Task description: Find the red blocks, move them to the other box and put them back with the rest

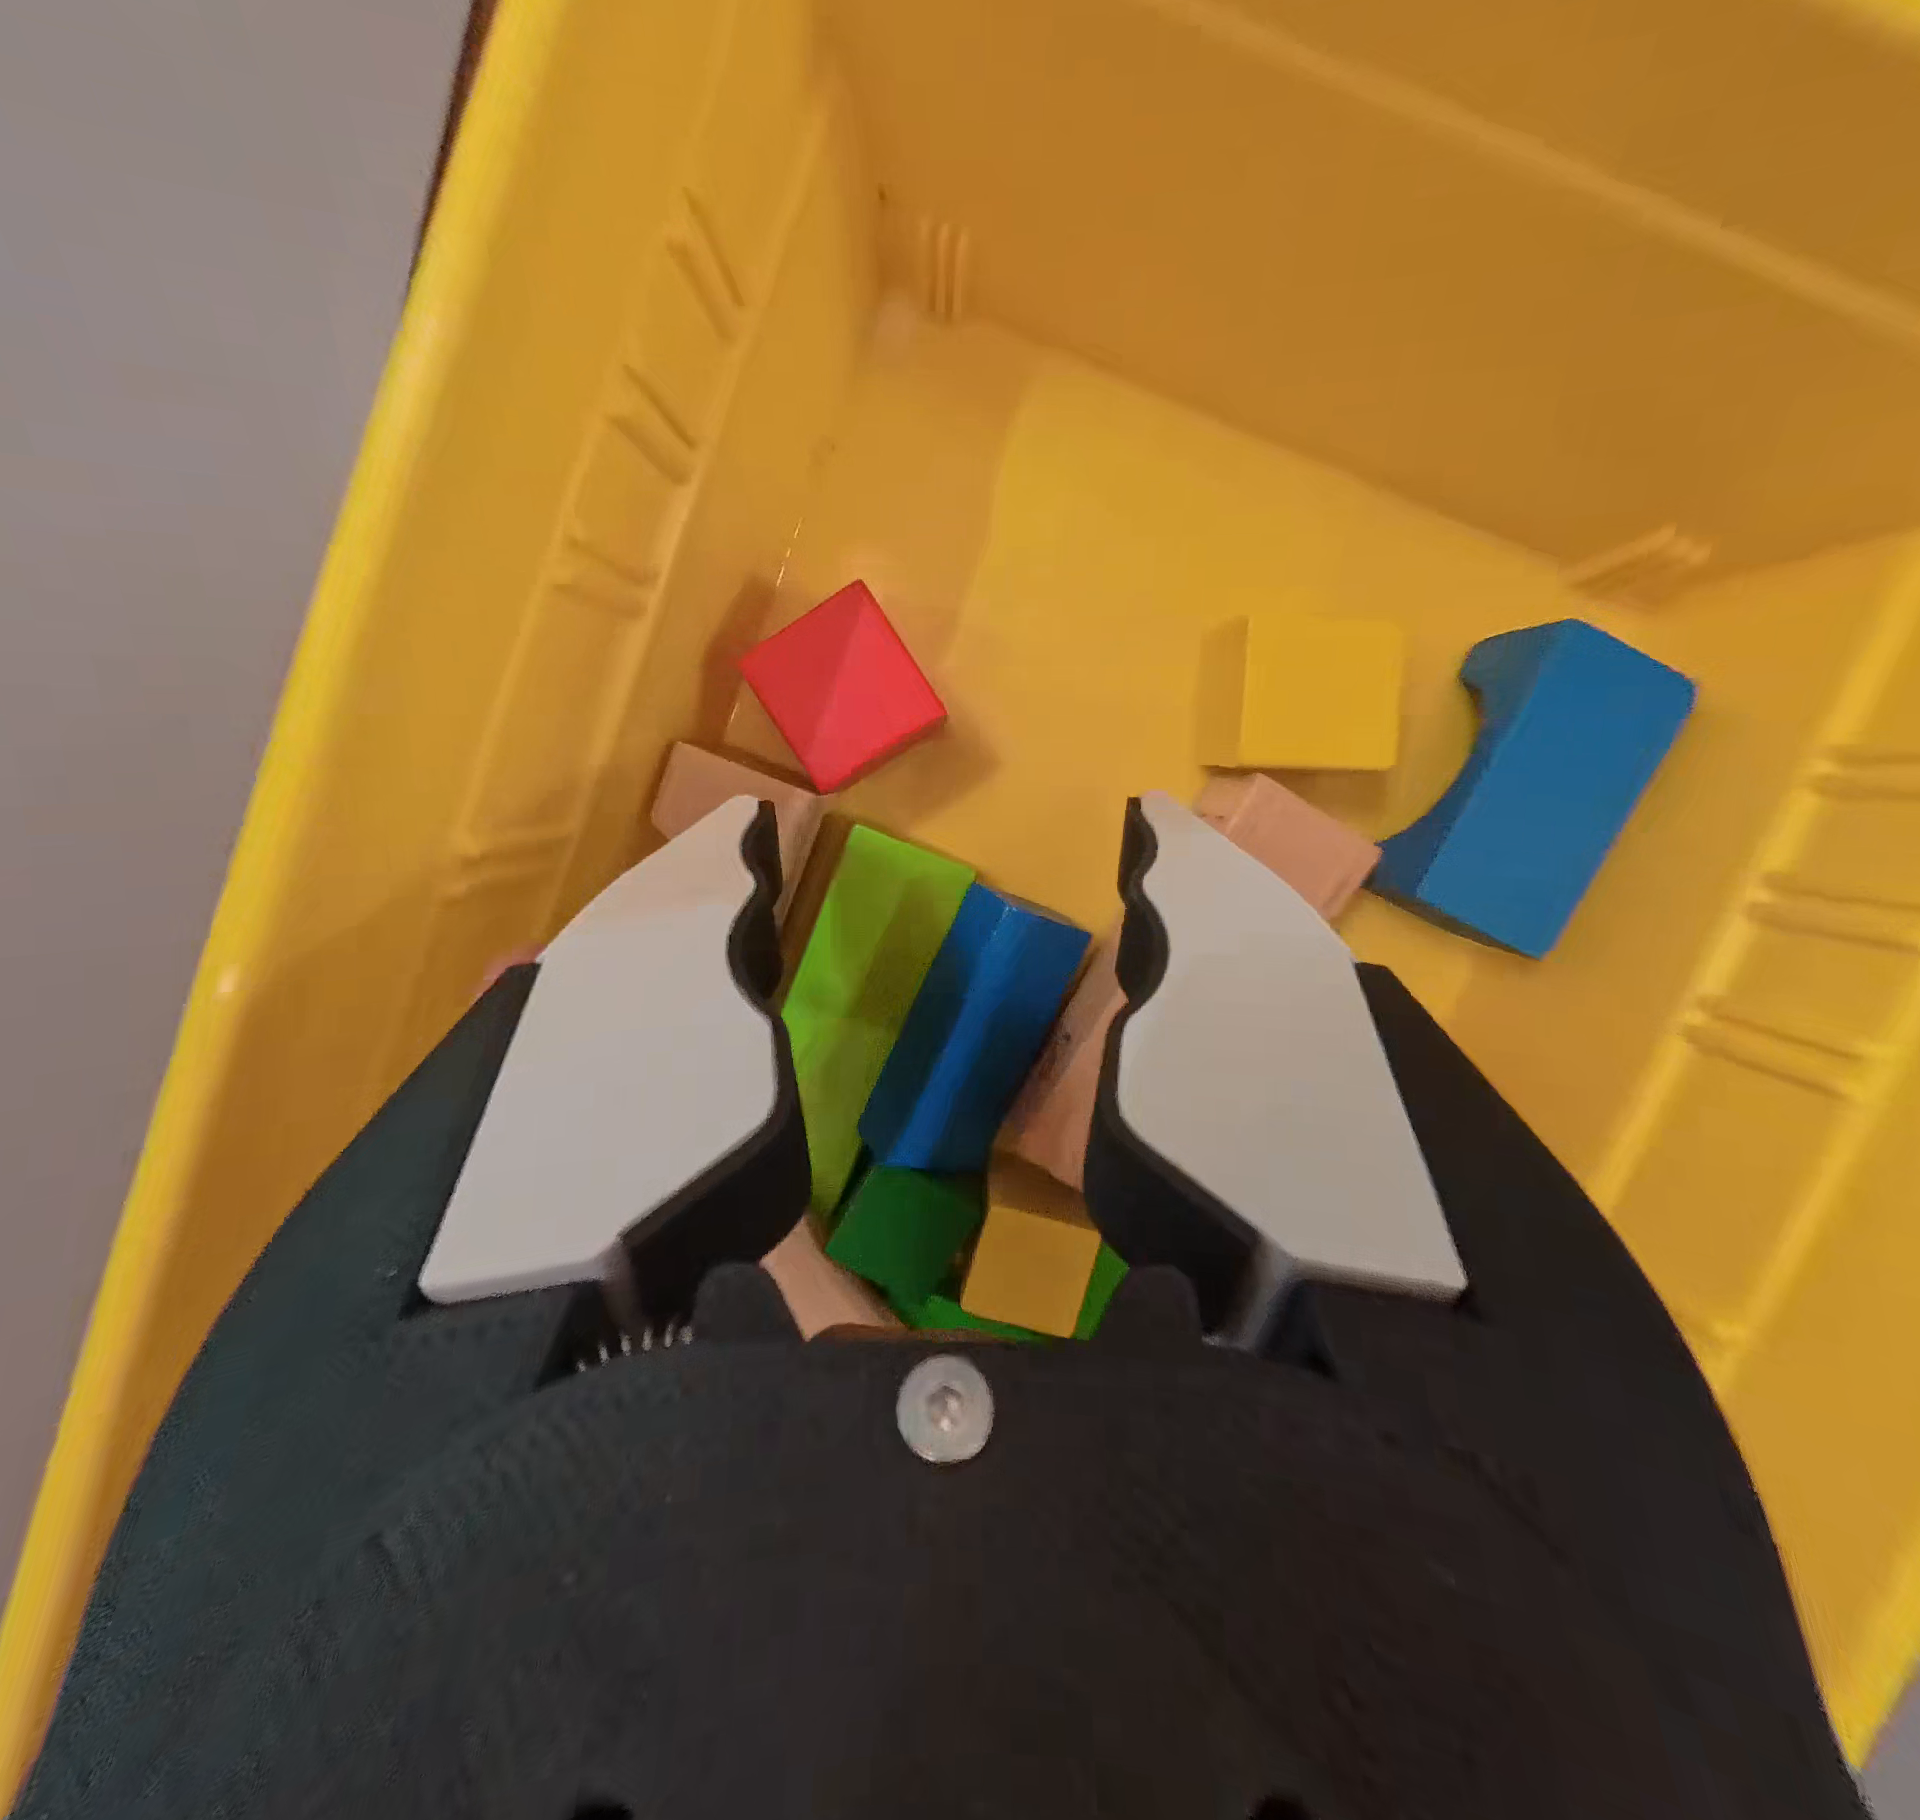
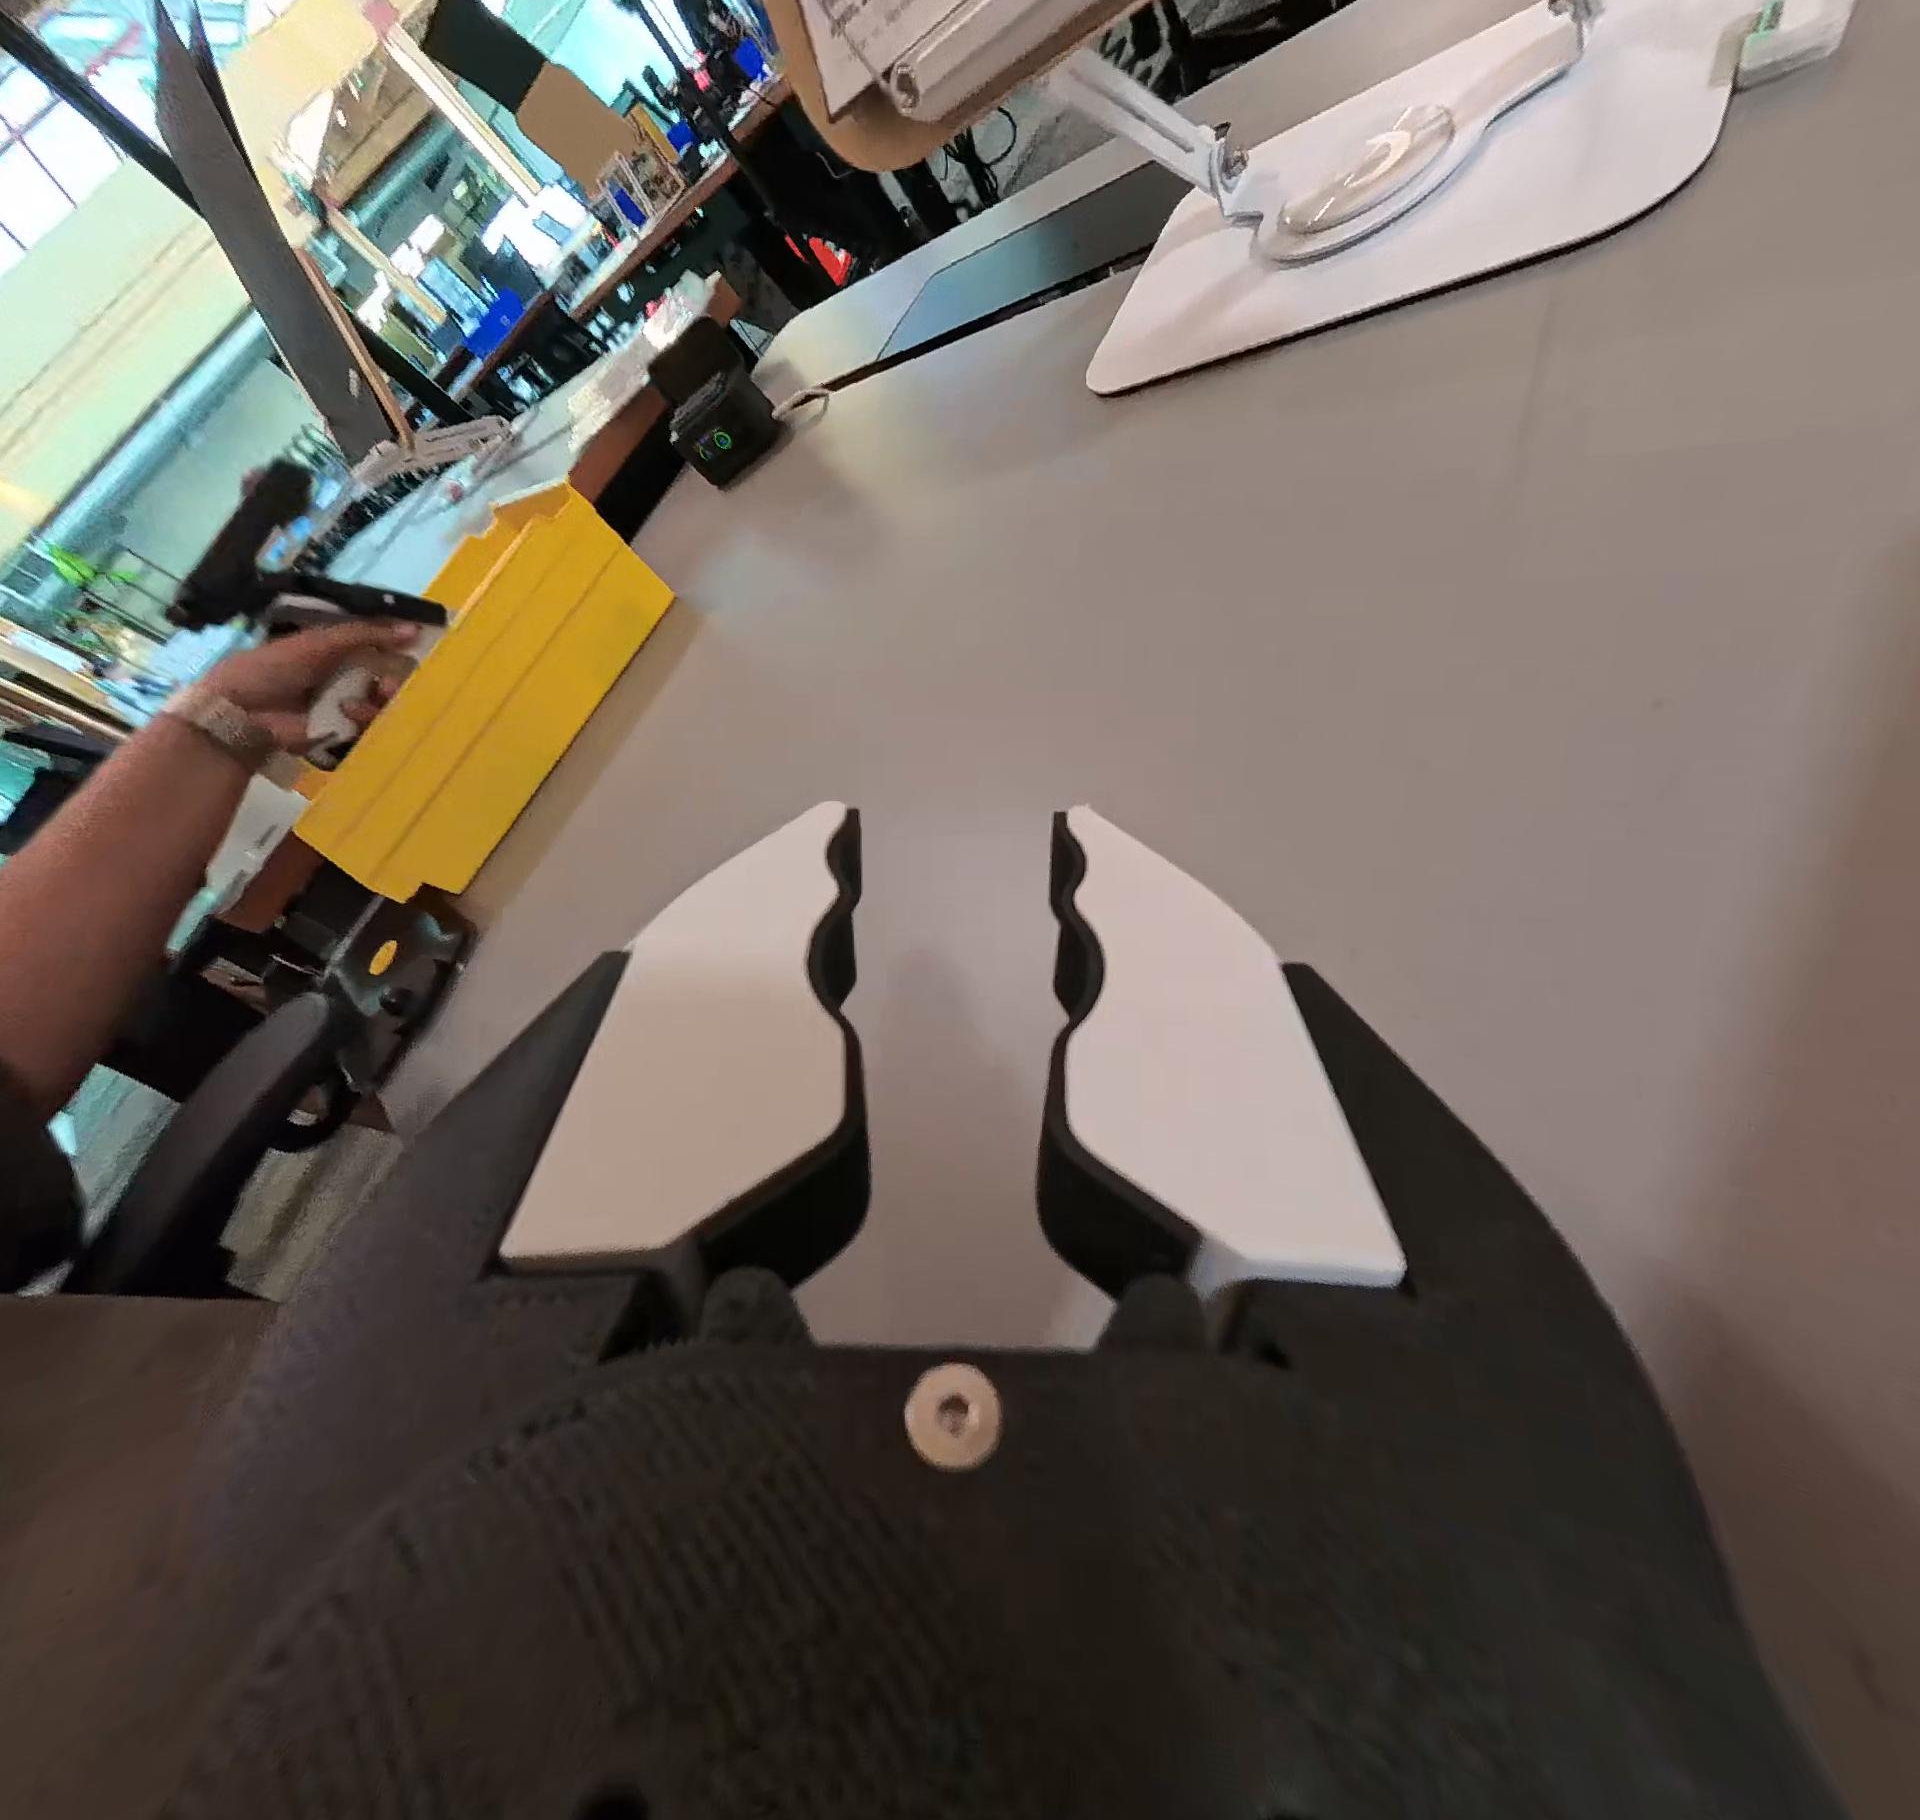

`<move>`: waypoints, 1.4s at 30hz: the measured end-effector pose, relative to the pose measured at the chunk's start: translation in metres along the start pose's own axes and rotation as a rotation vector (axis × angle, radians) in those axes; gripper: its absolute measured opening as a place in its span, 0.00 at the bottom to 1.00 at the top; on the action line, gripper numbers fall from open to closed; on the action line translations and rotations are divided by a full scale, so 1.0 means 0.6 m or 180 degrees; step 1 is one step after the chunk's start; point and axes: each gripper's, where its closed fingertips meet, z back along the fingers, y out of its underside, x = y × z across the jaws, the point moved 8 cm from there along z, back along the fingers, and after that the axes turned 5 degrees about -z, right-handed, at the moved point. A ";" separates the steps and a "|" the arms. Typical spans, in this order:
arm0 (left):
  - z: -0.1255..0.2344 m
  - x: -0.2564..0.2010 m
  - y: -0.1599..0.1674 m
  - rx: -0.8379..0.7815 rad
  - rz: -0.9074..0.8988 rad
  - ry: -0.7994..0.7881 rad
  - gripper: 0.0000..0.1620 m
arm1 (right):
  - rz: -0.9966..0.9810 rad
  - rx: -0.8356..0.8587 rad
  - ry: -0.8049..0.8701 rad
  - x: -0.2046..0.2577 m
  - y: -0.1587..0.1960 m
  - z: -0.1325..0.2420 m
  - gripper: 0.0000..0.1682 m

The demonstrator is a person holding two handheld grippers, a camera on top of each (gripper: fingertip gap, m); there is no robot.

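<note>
Red block (image 1: pixel 844 687) lies just beyond the left hand-held gripper (image 1: pixel 945 840); jaws apart, empty.

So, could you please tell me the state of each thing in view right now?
Left tongs: open, empty, inside the yellow box.
Right tongs: open, empty, over the table.
Red block: loose, tilted, ungripped.
Yellow box: open-topped, holding mixed blocks.

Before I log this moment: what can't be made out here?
- Left wrist view: the left gripper hides much of the block pile; more red blocks than the one red block cannot be ruled out.
- Right wrist view: the yellow box shows only its outer wall; its contents are hidden.
- No second box is identifiable in either view.
</note>
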 end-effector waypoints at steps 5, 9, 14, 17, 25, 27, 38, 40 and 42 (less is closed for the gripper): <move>-0.030 0.013 -0.013 0.0088 0.0205 -0.0308 0.37 | 0.0253 0.0117 0.0072 0.003 0.006 -0.004 0.21; -0.043 0.006 -0.021 0.0208 0.0243 -0.0248 0.33 | 0.0162 0.0067 0.0050 0.000 0.002 -0.001 0.21; -0.053 0.009 -0.019 0.0202 0.0154 -0.0374 0.23 | 0.0056 0.0026 0.0045 -0.006 0.000 0.006 0.21; -0.030 -0.003 -0.027 -0.0181 0.0144 -0.0084 0.23 | 0.0075 0.0011 0.0062 -0.006 0.000 0.008 0.20; 0.187 -0.176 -0.017 -0.2385 -0.1495 0.1618 0.22 | 0.0173 0.0058 0.0070 -0.001 0.002 -0.004 0.20; 0.211 -0.203 -0.006 -0.2618 -0.1752 0.1582 0.22 | 0.0187 0.0083 0.0048 0.002 0.003 -0.006 0.20; 0.262 -0.205 0.030 -0.3222 -0.1486 0.2132 0.22 | 0.0035 -0.0053 0.0104 -0.008 0.001 0.013 0.19; 0.248 -0.179 0.027 -0.3087 -0.1417 0.1631 0.22 | 0.0064 -0.0059 0.0154 -0.010 0.002 0.015 0.19; 0.227 -0.145 0.027 -0.2818 -0.1286 0.1284 0.22 | 0.0159 -0.0049 0.0258 -0.012 0.004 0.016 0.19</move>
